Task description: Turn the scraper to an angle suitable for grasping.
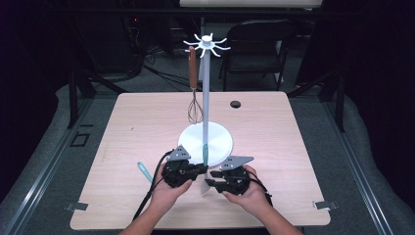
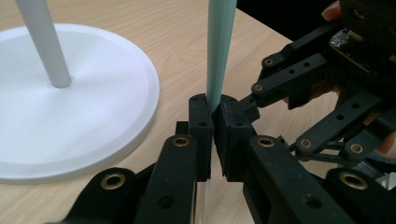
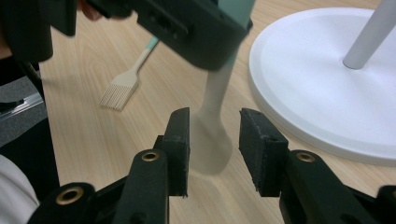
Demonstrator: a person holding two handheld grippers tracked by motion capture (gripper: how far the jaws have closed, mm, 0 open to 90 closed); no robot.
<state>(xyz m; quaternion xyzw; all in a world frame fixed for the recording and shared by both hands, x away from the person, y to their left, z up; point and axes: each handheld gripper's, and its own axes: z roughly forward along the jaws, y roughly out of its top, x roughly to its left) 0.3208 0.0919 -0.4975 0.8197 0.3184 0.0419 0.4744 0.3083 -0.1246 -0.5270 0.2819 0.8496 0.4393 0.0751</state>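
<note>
Jaws of left gripper [image 2: 214,135] pinch the spatula [image 2: 219,51]; right gripper [image 3: 215,149] jaws spread around its blade.

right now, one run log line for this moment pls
left gripper: shut on mint-handled silicone spatula | right gripper: open around its blade | white rack base: beside

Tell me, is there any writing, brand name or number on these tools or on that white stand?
None can be read: the white round-based hanging stand, the wooden-handled wire whisk, the mint-handled spatula, the mint-handled pastry brush and the pale wooden table all look plain and unmarked.
</note>
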